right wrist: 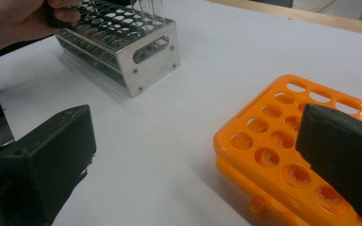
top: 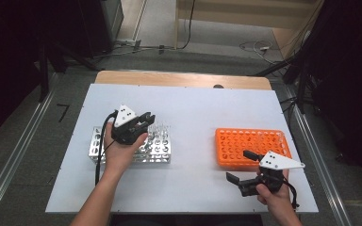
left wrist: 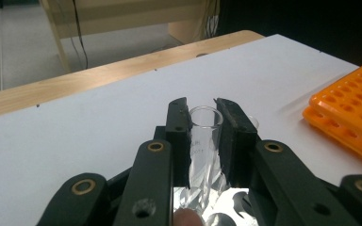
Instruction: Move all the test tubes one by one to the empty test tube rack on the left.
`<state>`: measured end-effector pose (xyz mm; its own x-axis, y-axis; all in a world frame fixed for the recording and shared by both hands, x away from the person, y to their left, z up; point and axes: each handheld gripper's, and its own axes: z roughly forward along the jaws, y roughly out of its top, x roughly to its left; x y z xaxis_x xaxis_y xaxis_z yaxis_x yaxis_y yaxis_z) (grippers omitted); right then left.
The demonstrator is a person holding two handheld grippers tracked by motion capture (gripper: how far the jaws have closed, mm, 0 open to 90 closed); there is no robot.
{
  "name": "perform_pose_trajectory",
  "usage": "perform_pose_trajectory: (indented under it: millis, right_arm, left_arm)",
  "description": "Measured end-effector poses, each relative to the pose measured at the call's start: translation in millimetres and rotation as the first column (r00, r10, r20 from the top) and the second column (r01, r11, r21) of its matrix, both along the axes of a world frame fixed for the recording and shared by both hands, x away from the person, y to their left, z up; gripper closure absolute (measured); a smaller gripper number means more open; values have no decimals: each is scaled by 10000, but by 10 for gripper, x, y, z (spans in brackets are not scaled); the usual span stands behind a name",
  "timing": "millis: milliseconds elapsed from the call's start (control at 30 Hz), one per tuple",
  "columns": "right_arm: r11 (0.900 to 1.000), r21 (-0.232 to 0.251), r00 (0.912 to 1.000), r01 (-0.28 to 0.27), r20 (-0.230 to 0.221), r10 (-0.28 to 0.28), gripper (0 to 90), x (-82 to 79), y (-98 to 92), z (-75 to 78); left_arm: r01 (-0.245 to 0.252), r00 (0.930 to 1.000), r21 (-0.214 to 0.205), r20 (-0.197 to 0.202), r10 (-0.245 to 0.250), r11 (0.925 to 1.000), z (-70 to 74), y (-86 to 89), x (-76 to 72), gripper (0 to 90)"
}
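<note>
Clear glass test tube (left wrist: 205,141), round-rimmed, upright, clamped between the black pads of the left hand-held gripper (left wrist: 202,123); lower end over the shiny metal rack (top: 158,149) at 9 o'clock on the table (top: 193,108). Rack perforated with round holes, polished and reflective. Orange plastic rack (top: 245,141), rectangular with a grid of round wells, at 3 o'clock. Table top matt white, wood edge at 12 o'clock. Left hand (top: 120,153) wrapped around its tool, pointing toward 1 o'clock. Right hand-held gripper (top: 243,165) spread wide, holding nothing, level, one jaw over the orange rack's near edge.
</note>
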<state>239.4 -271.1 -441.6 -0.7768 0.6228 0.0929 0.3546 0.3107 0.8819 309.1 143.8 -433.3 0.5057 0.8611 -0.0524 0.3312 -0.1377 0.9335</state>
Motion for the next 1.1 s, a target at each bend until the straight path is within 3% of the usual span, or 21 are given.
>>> perform_pose_trajectory:
  millis: [100, 300, 567, 1100]
  right_arm:
    - [10000, -1, 10000, -29, -4, 29, 0, 2, 6, 0]
    - [10000, 12, 10000, -11, -1, 11, 0, 2, -8, 7]
    - [10000, 24, 10000, 67, -4, -67, 0, 15, -18, 3]
    - [10000, -13, 10000, 77, 7, -77, 0, 24, -26, -2]
  left_arm:
    - [-60, 9999, 63, -128, 61, 10000, -8, 1, -5, 754]
    - [-258, 9950, 12, -967, 258, 9997, -22, 11, 13, 750]
    - [-146, 9883, -178, -1521, 118, 9997, -30, 20, 33, 734]
    - [-185, 9852, -255, -1708, 139, 9995, -23, 37, 28, 673]
